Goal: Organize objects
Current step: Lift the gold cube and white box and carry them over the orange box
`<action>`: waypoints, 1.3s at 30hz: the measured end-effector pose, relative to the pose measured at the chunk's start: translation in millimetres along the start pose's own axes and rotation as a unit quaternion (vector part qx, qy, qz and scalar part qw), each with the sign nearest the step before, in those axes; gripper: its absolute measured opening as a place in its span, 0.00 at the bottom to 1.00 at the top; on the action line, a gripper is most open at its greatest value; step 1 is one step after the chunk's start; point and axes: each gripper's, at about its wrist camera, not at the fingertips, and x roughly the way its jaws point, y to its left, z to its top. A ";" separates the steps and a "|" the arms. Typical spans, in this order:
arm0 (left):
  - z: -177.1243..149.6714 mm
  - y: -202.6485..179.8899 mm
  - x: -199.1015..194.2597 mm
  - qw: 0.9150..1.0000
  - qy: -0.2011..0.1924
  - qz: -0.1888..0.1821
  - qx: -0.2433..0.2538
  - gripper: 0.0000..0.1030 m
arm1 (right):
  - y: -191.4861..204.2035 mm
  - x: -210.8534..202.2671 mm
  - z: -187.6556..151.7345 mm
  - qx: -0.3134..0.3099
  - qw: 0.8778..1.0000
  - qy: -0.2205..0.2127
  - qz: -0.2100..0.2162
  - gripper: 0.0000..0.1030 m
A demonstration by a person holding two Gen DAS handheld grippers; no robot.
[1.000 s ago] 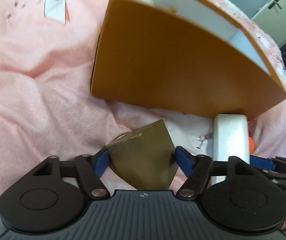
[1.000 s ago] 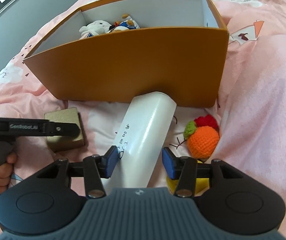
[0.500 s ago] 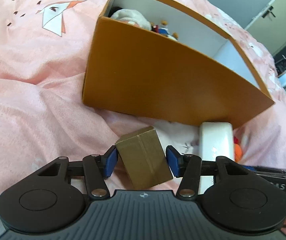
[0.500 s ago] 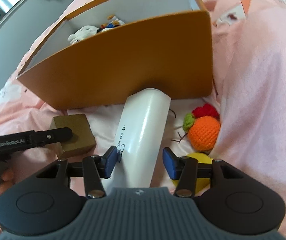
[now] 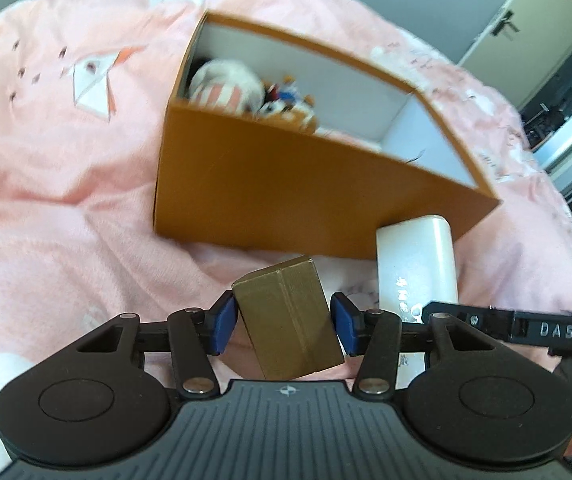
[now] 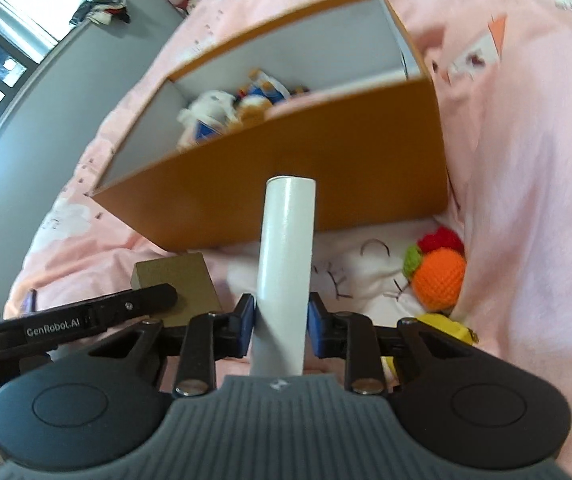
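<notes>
A pink bedspread point(image 5: 66, 184) fills both views. An open orange box point(image 5: 286, 196) with a white inside sits at the centre, with soft toys point(image 5: 246, 88) piled in its upper left corner.

In the left wrist view, low in the frame, the left gripper point(image 5: 284, 326) has its blue pads against both sides of a small tan carton point(image 5: 290, 320); its jaws are closing on the carton, which is tilted.

In the right wrist view, the right gripper point(image 6: 280, 326) is closing its jaws on a white tube point(image 6: 284, 272) that stands nearly upright between the pads, its top in front of the box's near wall. A crocheted orange fruit point(image 6: 438, 276) lies on the bedspread at centre right, beside something yellow point(image 6: 442, 324) that is mostly hidden.
</notes>
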 end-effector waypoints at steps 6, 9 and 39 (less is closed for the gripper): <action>12.5 -25.6 -31.3 0.997 -0.043 -0.045 0.035 0.56 | 20.0 -43.9 14.3 -0.028 0.999 -0.041 0.009 0.29; 21.5 -36.9 -42.8 0.994 -0.060 -0.073 0.047 0.55 | 32.4 -66.5 28.3 -0.051 0.997 -0.063 0.012 0.28; 150.8 -30.7 35.1 0.988 -0.083 -0.129 -0.009 0.54 | 5.3 35.1 172.3 -0.046 0.990 -0.054 -0.119 0.28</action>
